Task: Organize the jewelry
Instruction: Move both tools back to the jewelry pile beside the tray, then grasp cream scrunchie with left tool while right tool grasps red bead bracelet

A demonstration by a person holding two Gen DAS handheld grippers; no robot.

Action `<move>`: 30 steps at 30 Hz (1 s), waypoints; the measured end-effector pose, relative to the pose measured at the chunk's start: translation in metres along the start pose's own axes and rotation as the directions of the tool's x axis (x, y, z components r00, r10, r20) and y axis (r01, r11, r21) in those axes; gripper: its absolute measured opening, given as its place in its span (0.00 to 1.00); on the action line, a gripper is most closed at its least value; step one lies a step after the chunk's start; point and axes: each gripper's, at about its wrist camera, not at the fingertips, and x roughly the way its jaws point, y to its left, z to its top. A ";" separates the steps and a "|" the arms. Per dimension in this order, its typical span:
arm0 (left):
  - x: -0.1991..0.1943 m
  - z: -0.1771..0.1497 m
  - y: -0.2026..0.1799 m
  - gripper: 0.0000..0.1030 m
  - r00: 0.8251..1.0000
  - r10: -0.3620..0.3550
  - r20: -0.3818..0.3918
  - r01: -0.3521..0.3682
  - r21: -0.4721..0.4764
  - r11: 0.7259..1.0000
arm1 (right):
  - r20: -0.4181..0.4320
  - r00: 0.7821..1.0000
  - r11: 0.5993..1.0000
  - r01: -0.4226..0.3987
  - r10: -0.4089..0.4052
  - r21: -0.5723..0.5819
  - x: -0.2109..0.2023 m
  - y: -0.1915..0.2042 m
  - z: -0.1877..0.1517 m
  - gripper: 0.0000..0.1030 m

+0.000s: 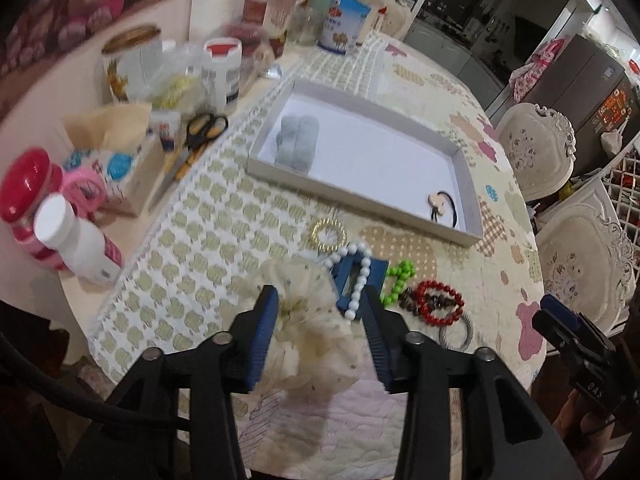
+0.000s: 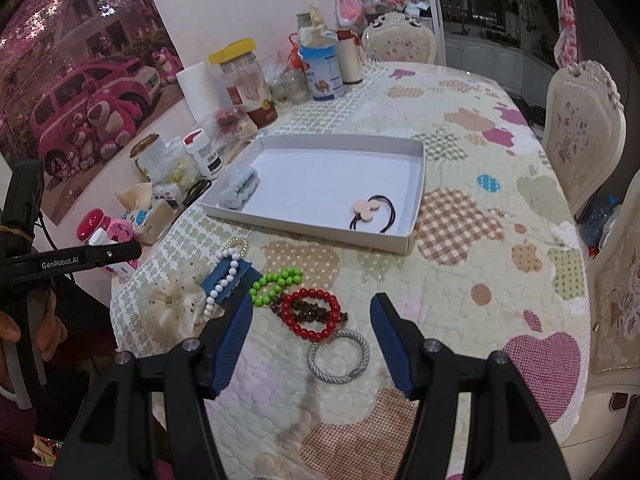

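Observation:
My left gripper [image 1: 320,290] is open, its blue fingers straddling a cream scrunchie [image 1: 304,320] on the quilted tablecloth. Just beyond its right finger, a white bead bracelet [image 1: 354,280] lies across a blue hair clip [image 1: 344,276], with a gold ring bracelet [image 1: 329,233] further off. My right gripper [image 2: 313,298] is open above a red bead bracelet [image 2: 316,332] that lies on dark brown beads [image 2: 304,307]. A green bead bracelet [image 2: 276,280] is to their left and a silver mesh bangle [image 2: 338,354] nearer. The white tray [image 2: 416,184] holds a blue scrunchie [image 2: 240,188] and a black hair tie [image 2: 372,208] with a pink charm.
Jars, bottles, a tissue box [image 1: 124,168] and scissors [image 1: 200,136] crowd the table's left side along the wall. Ornate white chairs [image 2: 580,132] stand round the table's right edge. The cloth right of the tray and bracelets is bare.

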 end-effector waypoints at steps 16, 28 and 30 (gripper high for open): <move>0.048 -0.024 0.041 0.32 0.990 0.046 -0.130 -0.053 -0.054 0.997 | -0.126 0.991 0.999 0.034 -0.038 -0.030 0.075 -0.018 -0.013 0.51; 0.078 -0.028 0.045 0.28 0.983 0.033 -0.183 -0.045 -0.058 0.997 | -0.216 0.974 0.996 -0.056 0.069 0.064 0.130 -0.034 -0.007 0.22; 0.077 -0.028 0.047 0.14 0.984 0.041 -0.172 -0.051 -0.059 0.997 | -0.206 0.976 0.997 -0.055 0.065 0.057 0.128 -0.031 -0.005 0.09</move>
